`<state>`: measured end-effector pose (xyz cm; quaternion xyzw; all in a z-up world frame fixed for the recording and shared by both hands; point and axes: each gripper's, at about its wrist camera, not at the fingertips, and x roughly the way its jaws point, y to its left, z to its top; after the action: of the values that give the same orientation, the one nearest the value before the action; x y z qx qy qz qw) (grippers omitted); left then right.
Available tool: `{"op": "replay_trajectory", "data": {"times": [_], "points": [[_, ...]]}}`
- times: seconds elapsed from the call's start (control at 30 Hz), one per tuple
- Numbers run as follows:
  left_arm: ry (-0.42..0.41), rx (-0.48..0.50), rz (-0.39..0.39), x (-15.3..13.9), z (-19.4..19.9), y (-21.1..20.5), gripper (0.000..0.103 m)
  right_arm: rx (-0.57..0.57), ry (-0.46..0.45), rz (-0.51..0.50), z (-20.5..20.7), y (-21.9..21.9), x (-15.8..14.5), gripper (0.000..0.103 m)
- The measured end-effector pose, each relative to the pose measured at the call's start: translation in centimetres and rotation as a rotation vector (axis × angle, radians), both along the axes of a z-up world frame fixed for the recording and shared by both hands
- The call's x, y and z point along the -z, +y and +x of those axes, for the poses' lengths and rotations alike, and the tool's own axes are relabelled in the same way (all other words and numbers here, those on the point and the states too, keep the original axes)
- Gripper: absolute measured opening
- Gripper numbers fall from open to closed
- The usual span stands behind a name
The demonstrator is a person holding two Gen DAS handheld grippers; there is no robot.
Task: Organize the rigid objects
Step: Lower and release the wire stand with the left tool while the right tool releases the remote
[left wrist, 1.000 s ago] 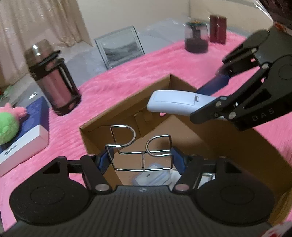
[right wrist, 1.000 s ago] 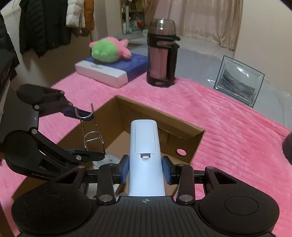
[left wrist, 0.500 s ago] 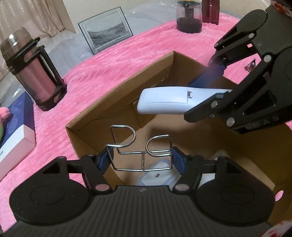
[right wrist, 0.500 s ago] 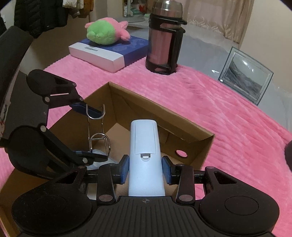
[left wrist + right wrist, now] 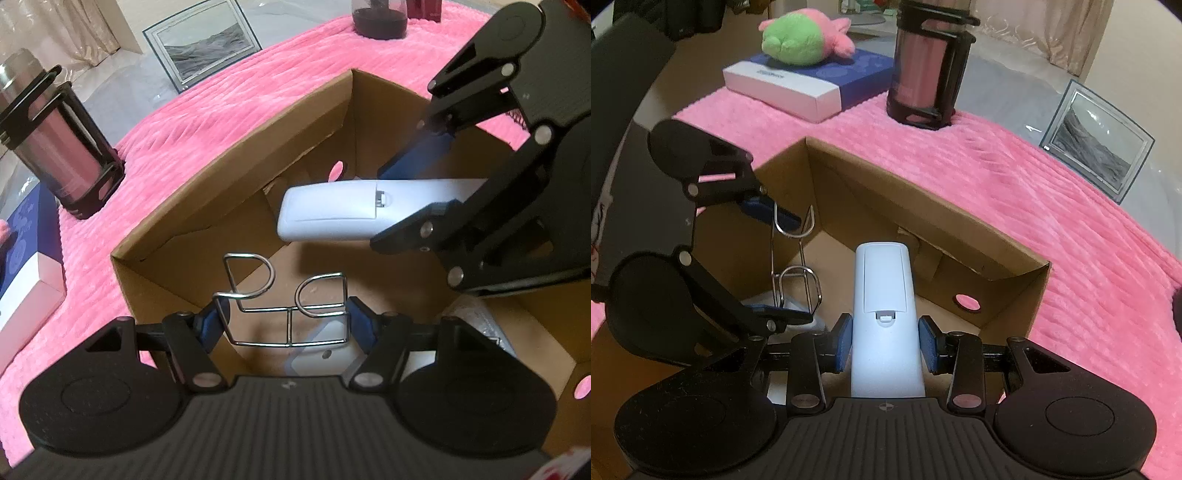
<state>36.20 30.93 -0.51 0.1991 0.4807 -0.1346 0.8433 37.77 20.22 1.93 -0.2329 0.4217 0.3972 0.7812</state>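
Fingers of the left gripper point(image 5: 286, 323) clamp a wire rack point(image 5: 284, 299) over the open cardboard box point(image 5: 229, 184), above a white item on its floor, as its wrist view shows. From the right wrist, the right gripper point(image 5: 885, 345) pinches a white remote point(image 5: 884, 317) above the same box, which sits on a pink blanket point(image 5: 1052, 206).

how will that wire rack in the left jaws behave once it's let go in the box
The wire rack looks like thin bent metal, so probably stiff and light. Its open loops may snag the white items under it in the cardboard box. Narrow and upright as held, it seems apt to tip.
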Motion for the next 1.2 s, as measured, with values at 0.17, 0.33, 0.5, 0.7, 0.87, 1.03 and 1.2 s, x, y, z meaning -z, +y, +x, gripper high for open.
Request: {"op": "replay_trajectory", "data": {"times": [0.17,0.33,0.5,0.7,0.87,1.03,1.2], "points": [[0.003,0.025,0.047,0.6,0.1,-0.6,0.065,-0.022,-0.005,-0.036,0.0,0.1,0.8,0.035],[-0.001,0.056,0.111,1.0,-0.1,-1.2,0.065,-0.039,-0.004,-0.053,0.0,0.4,1.2,0.035],[0.002,0.069,0.140,1.3,-0.1,-1.5,0.065,-0.076,-0.018,-0.081,-0.2,0.7,2.0,0.035],[0.003,0.080,0.158,1.7,-0.1,-1.8,0.066,-0.101,-0.027,-0.099,-0.3,0.8,2.8,0.035],[0.006,0.081,0.167,1.8,-0.1,-1.9,0.066,-0.107,-0.021,-0.101,-0.3,0.9,3.0,0.035],[-0.008,0.080,0.162,1.6,-0.4,-1.9,0.066,-0.110,-0.026,-0.108,-0.3,0.9,3.2,0.035],[-0.030,0.082,0.158,1.0,-1.2,-1.9,0.066,-0.114,-0.033,-0.120,-0.5,1.1,3.4,0.035]]}}
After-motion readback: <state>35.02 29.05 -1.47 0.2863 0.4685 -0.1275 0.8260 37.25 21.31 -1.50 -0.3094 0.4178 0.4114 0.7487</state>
